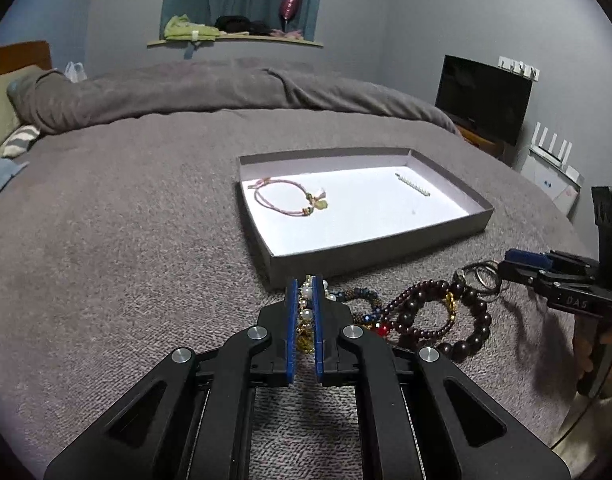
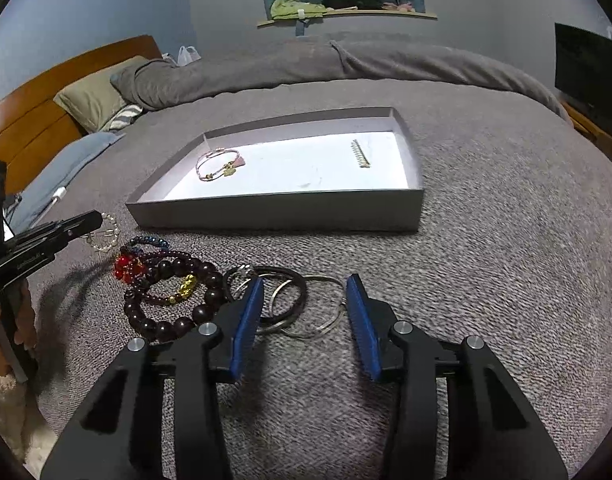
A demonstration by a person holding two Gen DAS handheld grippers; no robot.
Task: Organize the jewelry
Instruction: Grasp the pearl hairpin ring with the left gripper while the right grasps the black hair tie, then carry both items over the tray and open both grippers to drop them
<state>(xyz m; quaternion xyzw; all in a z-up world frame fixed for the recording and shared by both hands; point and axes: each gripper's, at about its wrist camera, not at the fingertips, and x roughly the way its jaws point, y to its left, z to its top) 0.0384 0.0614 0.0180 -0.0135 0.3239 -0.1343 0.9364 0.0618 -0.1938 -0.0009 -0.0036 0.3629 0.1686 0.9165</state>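
Observation:
A grey tray (image 1: 379, 248) (image 2: 274, 210) with a white floor lies on the bed. It holds a pink cord bracelet (image 1: 286, 198) (image 2: 218, 165) and a small pearl clip (image 1: 413, 184) (image 2: 359, 154). In front of it lies a pile: a pearl-and-gold bracelet (image 1: 306, 312) (image 2: 106, 232), dark wooden bead bracelets (image 1: 437, 316) (image 2: 174, 300), a blue and red beaded one (image 1: 365, 304) (image 2: 134, 258), and metal rings (image 1: 481, 276) (image 2: 298, 304). My left gripper (image 1: 305, 292) (image 2: 90, 222) is shut on the pearl bracelet. My right gripper (image 2: 306, 300) (image 1: 519, 258) is open over the rings.
The grey blanket (image 1: 126, 240) covers the bed. Pillows (image 2: 94, 96) and a wooden headboard (image 2: 46, 104) are at the left. A TV (image 1: 483, 98) stands at the right, and a wall shelf (image 1: 234, 36) holds clutter beyond the bed.

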